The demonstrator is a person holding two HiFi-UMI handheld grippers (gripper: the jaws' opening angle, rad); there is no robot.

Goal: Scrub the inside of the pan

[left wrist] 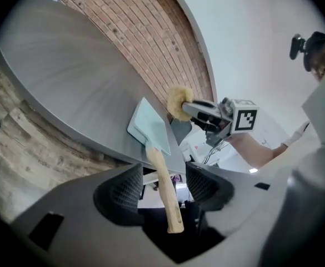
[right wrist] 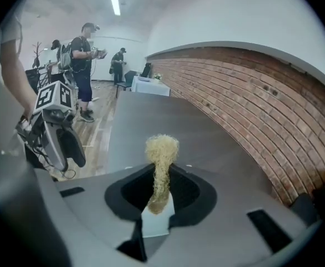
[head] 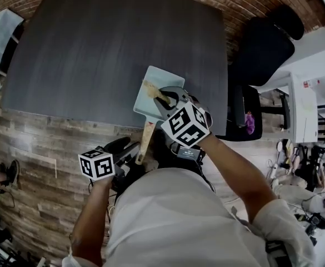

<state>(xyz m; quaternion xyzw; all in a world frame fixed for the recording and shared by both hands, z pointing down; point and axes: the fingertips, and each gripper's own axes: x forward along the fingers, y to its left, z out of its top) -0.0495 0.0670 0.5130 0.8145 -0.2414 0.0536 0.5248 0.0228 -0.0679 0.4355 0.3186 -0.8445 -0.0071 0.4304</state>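
Right arm (head: 235, 170) bent, right gripper (right wrist: 159, 191) pitched down over the pan (head: 154, 82), jaws pinching a scrubber (right wrist: 161, 149); left gripper (left wrist: 163, 188) low off the table's (head: 112, 49) near edge, jaws wide, overhanging pan handle (head: 146, 138) between them, seemingly untouched; open tabletop beyond.

Quick tally: one table (head: 106, 54), one pan (head: 151, 82) at its near right edge, one scrubber (right wrist: 161, 160), two grippers, meaning the left gripper (left wrist: 163, 187) and the right gripper (right wrist: 161, 196) (so two marker cubes (head: 97, 164) too), one chair (head: 262, 43) far right, three people (right wrist: 83, 60) far off.
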